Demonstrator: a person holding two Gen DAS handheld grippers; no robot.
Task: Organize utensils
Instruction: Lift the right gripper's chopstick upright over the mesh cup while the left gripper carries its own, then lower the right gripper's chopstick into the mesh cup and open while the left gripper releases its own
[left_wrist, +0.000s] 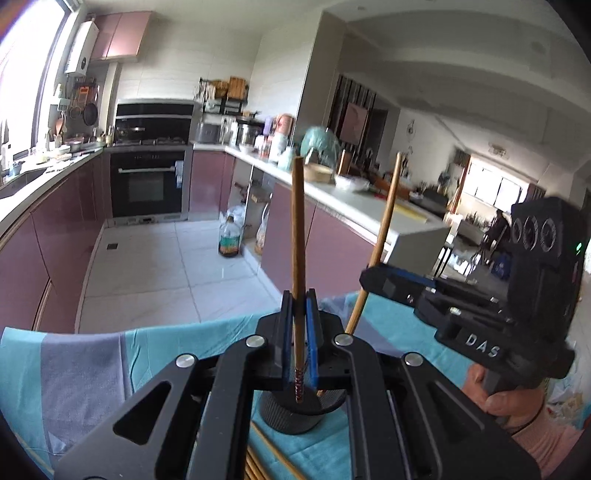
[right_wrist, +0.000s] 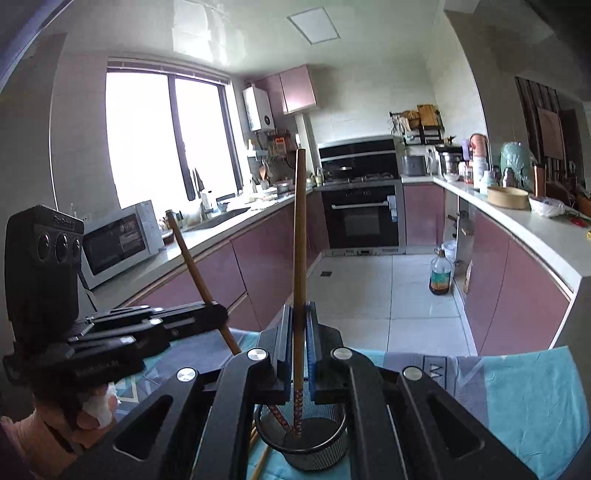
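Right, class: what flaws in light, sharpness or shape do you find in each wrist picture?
Left wrist view: the window is blown out to white, the far room right is soft, and the counter edge bows from the fisheye lens. Right wrist view: the window glares white, the ceiling shines, and dark vignette fills the corners.

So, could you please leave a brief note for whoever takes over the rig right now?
Left gripper: shut on a chopstick, its patterned tip over the black mesh holder.
Right gripper: shut on a second chopstick, tip inside the holder.
Done: neither is released yet.
Left: lower and release both, then collect the loose chopsticks lying on the blue cloth beside the holder.
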